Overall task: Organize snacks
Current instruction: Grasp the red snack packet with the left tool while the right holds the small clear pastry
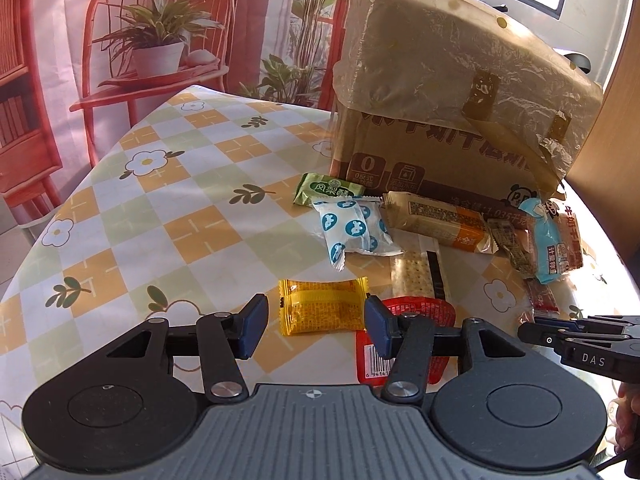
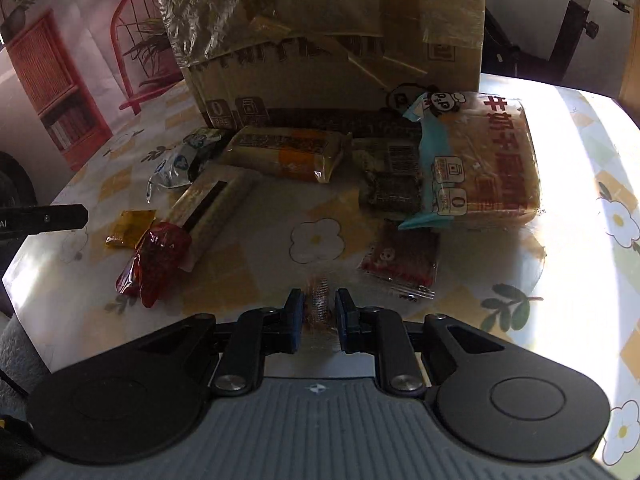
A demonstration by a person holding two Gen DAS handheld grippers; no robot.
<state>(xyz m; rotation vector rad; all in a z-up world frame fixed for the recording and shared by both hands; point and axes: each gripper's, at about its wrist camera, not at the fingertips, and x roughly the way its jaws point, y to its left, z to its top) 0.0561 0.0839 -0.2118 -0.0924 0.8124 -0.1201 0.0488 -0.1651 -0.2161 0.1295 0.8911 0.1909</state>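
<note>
We keep our right gripper (image 2: 316,314) narrowly clamped on the small clear-wrapped snack (image 2: 319,300), lifting steadily toward the cardboard box (image 2: 336,72). Our left gripper (image 1: 316,322) hangs wide open over the yellow packet (image 1: 322,306), crinkly and flat on the desk (image 1: 160,216), near the other wrappers.

Table (image 1: 168,216) w/ checked floral cloth. On it: cardboard box (image 1: 452,92) upper right; yellow packet (image 1: 322,312) lower centre; blue-dotted packet (image 1: 354,230), green packet (image 1: 326,192) mid-frame.
</note>
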